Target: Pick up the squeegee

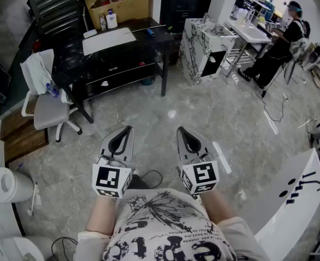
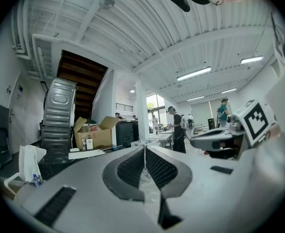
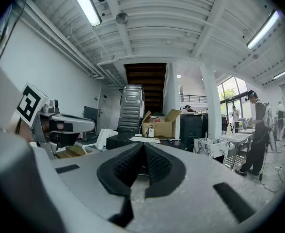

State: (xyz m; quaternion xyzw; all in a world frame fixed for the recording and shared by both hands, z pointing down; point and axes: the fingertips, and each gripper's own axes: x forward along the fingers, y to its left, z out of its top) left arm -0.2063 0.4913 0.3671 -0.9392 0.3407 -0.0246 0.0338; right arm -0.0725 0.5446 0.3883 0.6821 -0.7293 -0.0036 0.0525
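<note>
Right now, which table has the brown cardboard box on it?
The long black table bears the cardboard box; the marble-patterned white cabinet beside it does not.

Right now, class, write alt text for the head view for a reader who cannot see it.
A person holds the left tongs and right tongs shut and empty, side by side above a grey floor. Ahead stand a black table with a cardboard box and a white chair.

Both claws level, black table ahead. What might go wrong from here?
The left claw and right claw are shut and empty; one must open before grasping. A black cable loops on the floor right beneath you, a likely trip hazard. The squeegee isn't identifiable on the cluttered black table yet.
</note>
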